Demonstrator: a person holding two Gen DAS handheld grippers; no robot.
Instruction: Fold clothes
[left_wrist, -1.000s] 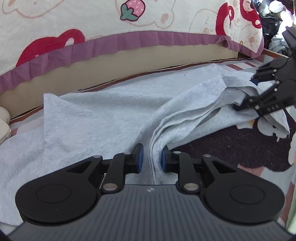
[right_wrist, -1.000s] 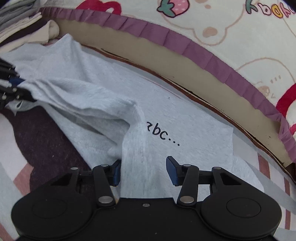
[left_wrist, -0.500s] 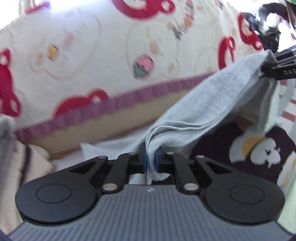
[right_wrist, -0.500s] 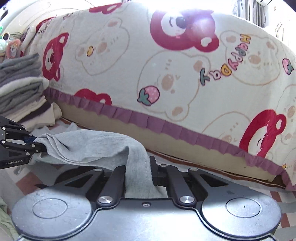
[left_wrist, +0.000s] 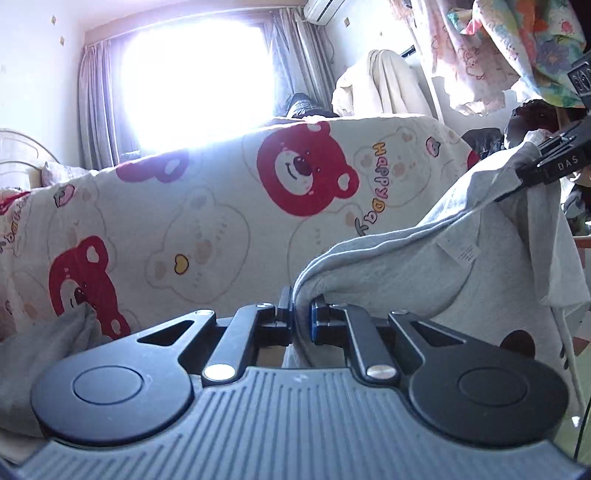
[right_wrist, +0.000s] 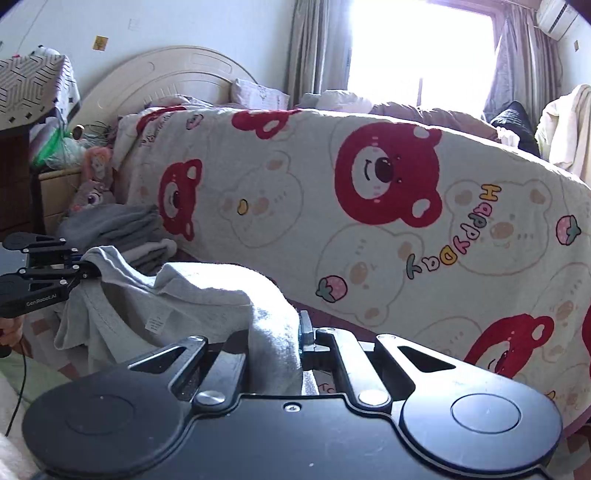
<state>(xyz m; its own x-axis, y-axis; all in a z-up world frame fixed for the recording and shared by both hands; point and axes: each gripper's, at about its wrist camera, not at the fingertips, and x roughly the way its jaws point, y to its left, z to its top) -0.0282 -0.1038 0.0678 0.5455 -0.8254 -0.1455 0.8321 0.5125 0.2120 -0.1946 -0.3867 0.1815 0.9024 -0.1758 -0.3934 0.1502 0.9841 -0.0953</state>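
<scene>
A light grey shirt (left_wrist: 436, 273) hangs in the air between both grippers. My left gripper (left_wrist: 301, 314) is shut on one edge of it; the cloth rises out of the jaws to the right. My right gripper (right_wrist: 291, 332) is shut on the other edge of the grey shirt (right_wrist: 207, 295), which drapes over its left finger. Each gripper shows in the other's view: the right gripper (left_wrist: 554, 166) at the upper right, the left gripper (right_wrist: 48, 266) at the far left. A white care label (left_wrist: 461, 253) faces the left wrist camera.
A bed with a bear-print quilt (left_wrist: 221, 221) fills the background. A stack of folded grey and cream clothes (right_wrist: 122, 232) lies at the left in the right wrist view. A bright window (left_wrist: 195, 70) and hanging laundry (left_wrist: 517, 44) are behind.
Both grippers closed on the shirt's edge and lifted it off the floor mat. The cameras tilted up from the mat to the bed and window. The shirt now hangs stretched between them.
</scene>
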